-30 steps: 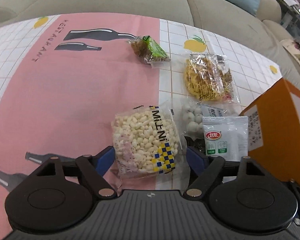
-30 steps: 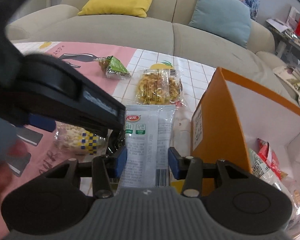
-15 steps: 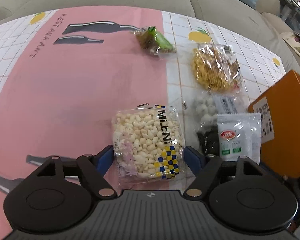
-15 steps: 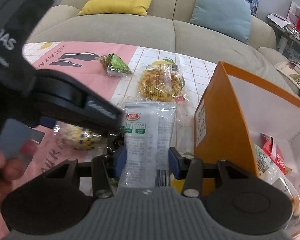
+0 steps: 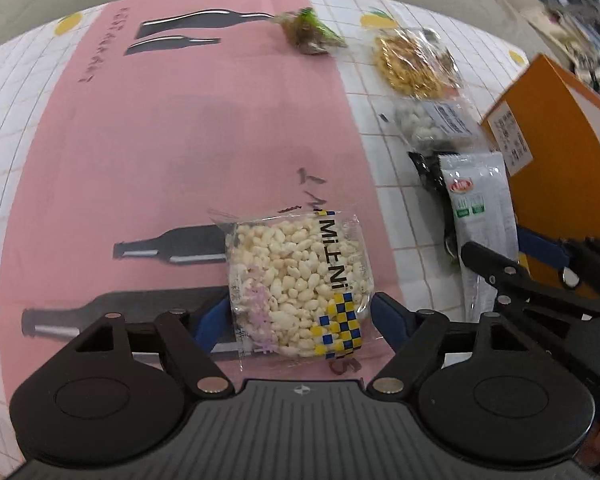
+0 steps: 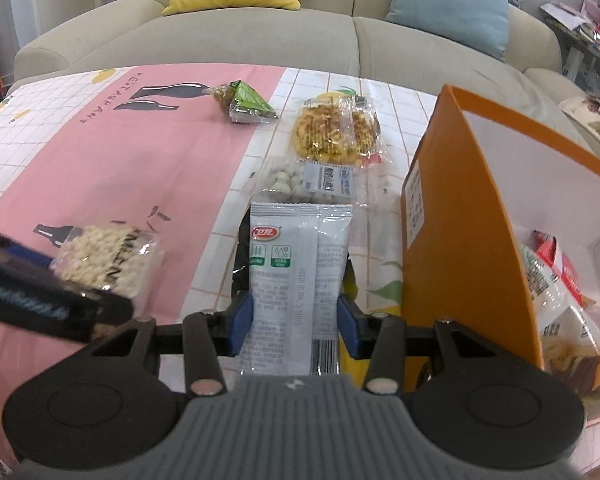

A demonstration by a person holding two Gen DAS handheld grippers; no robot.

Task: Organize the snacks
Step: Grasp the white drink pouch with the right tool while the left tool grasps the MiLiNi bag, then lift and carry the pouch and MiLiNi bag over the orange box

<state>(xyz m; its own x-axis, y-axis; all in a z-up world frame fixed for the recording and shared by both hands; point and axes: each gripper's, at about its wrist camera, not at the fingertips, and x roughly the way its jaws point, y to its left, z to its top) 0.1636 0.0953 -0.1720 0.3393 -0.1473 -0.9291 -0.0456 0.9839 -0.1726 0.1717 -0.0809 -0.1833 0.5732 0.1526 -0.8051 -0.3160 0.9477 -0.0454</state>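
Left hand-held gripper (image 5: 300, 316): jaws opening, straddling the puffed-rice packet (image 5: 300, 284). A gap shows on the right side; on the left the blue pad sits right at the wrapper edge, so contact there is possible but I can't confirm it. I read it as spread, not pinching. The packet appears to rest on the pink cloth of the table (image 5: 140, 140), well left of the box.

Right hand-held gripper (image 6: 296, 324): blue pads pressed onto both long edges of the white sachet (image 6: 300, 264), pinching it near its lower end. The sachet is held just left of the orange box (image 6: 452, 216), probably staged for dropping over that wall. The box stands open, and red and clear packets already lie in it.

Still loose on the table: green packet (image 6: 244, 104) far back, noodle snack (image 6: 334, 130) beside it, white-ball packet (image 6: 300, 180) directly behind the sachet, and a dark packet partly under the sachet.

Judgement: sorting is partway done. The box sits at the right edge so the right hand feeds it, and the left hand works the packets further out.
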